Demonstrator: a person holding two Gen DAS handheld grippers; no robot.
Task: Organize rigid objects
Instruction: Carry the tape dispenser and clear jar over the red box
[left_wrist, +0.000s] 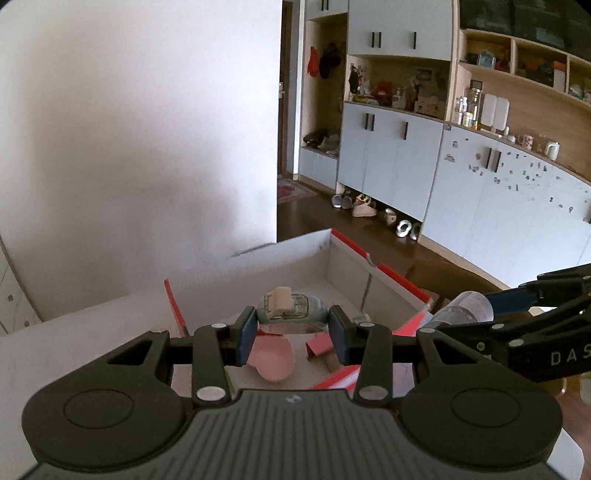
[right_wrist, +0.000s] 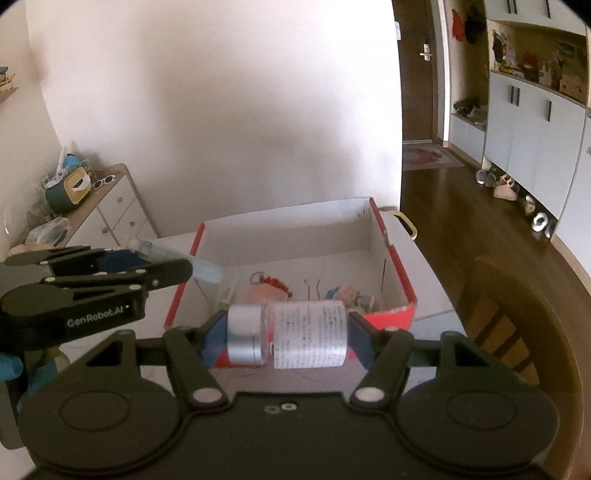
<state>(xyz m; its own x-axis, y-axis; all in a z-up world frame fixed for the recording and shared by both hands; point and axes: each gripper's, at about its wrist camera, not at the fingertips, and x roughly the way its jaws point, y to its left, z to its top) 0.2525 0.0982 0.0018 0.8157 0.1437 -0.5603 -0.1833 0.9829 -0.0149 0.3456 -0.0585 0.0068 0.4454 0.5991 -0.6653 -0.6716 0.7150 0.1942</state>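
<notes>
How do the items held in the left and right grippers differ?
The left gripper clamps a flat, pale-blue tube with a beige flip cap; the right gripper clamps a wider clear bottle with a silver cap and printed label. Both are held crosswise near the red-and-white box.

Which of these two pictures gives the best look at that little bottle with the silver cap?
The right wrist view. There the bottle lies sideways between the right gripper fingers, silver cap and printed label both clear. The left wrist view shows only its rounded end at the right edge, mostly hidden behind that gripper.
</notes>
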